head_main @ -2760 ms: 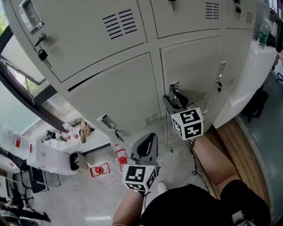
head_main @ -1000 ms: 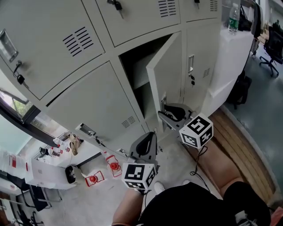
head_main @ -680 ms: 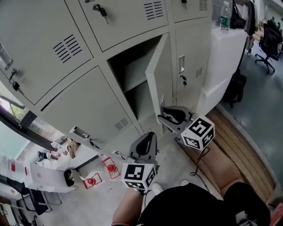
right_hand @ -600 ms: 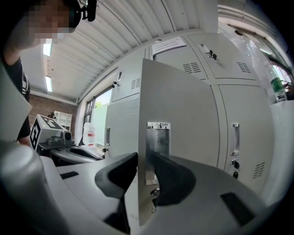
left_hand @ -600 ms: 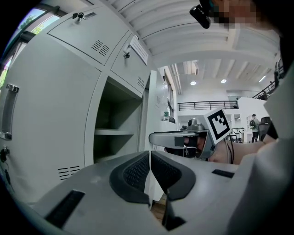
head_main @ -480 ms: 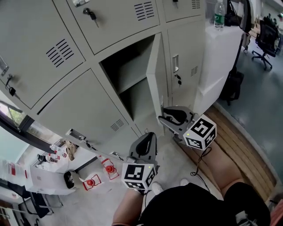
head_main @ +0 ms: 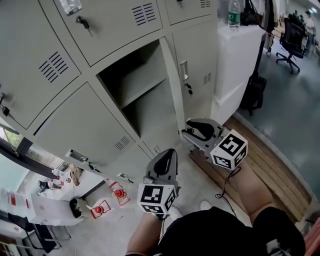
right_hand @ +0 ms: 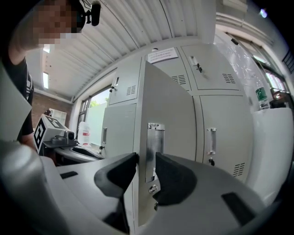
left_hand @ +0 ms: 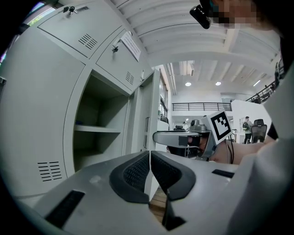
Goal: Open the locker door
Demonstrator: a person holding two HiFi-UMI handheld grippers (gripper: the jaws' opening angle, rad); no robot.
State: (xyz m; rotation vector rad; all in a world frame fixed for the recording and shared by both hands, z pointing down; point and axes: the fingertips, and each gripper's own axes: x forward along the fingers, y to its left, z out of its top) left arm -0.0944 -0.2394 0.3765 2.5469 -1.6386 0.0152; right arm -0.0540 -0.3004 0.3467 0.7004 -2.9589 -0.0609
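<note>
The grey locker door (head_main: 172,82) stands swung wide, baring the open compartment (head_main: 131,89) with its shelf. My right gripper (head_main: 191,134) sits at the door's free edge, low down by the latch. In the right gripper view the door (right_hand: 170,105) and its metal latch plate (right_hand: 154,147) stand between the jaws of that gripper (right_hand: 146,170); the jaws are opening and barely hold the edge. My left gripper (head_main: 163,167) hangs lower, in front of the lockers, shut on nothing. Its pads meet in the left gripper view (left_hand: 150,170), which also shows the open compartment (left_hand: 98,133).
Closed lockers with keys surround the open one. A white cabinet (head_main: 240,65) with a water bottle (head_main: 234,7) stands at the right, and an office chair (head_main: 289,35) beyond it. A wooden platform (head_main: 260,150) lies below. Red items (head_main: 107,197) sit on the floor at the left.
The door went from closed to wide open, swinging right. My right gripper followed its edge outward and its jaws have widened. The left gripper stayed put.
</note>
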